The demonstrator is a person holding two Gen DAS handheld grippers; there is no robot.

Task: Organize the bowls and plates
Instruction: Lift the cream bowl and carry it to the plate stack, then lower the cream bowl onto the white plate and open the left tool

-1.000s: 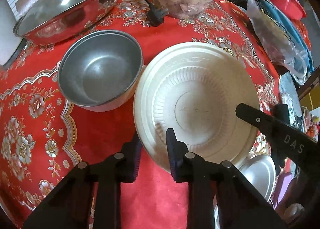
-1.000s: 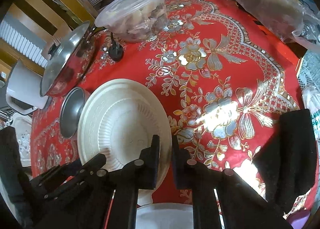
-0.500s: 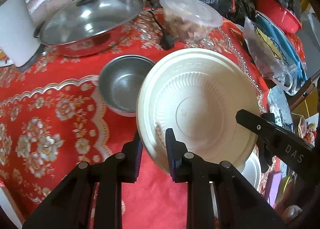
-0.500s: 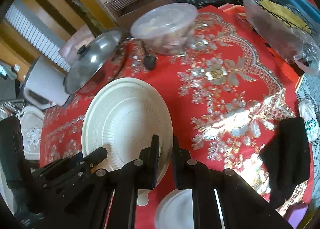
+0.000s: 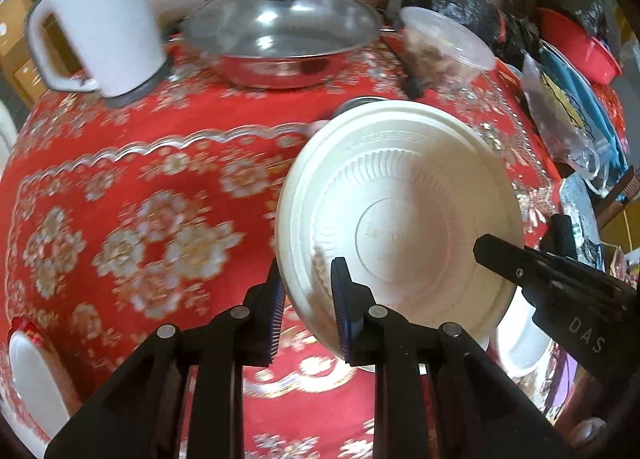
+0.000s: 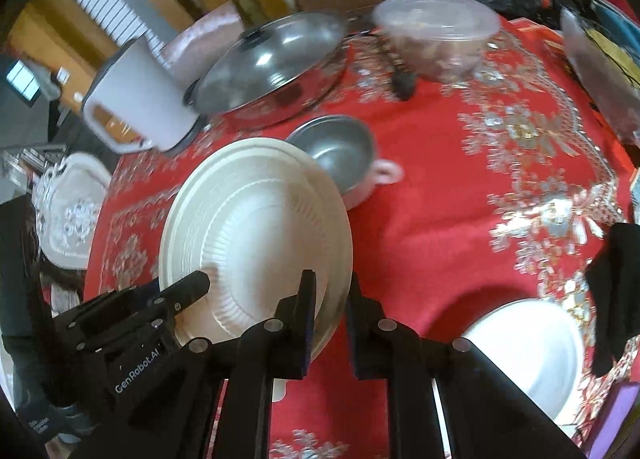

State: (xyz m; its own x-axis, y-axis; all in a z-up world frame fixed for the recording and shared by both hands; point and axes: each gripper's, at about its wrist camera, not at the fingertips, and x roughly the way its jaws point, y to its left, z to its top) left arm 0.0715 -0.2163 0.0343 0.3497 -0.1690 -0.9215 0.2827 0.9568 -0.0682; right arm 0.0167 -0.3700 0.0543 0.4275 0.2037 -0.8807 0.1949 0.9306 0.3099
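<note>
Your left gripper point(image 5: 306, 303) and right gripper point(image 6: 330, 315) both clamp the cream plate's point(image 6: 256, 235) near rim, holding it tilted above the red tablecloth point(image 6: 432, 227), just in front of the steel bowl point(image 6: 340, 147).

On the right gripper point(image 5: 560, 291), where it comes into your left wrist view from the right edge, you can read "DAS" in pale capitals on the black body. On the left gripper point(image 6: 132, 343), seen at the lower left of your right wrist view, "GenRobot.AI" is printed in pale letters along the black housing. The white plate point(image 5: 400, 215) you hold has faint embossed marks in the ring at its centre, but they are too weak to read. The bag point(image 5: 560, 99) at the right edge of the worktop shows dark printing on yellow that you cannot make out.
</note>
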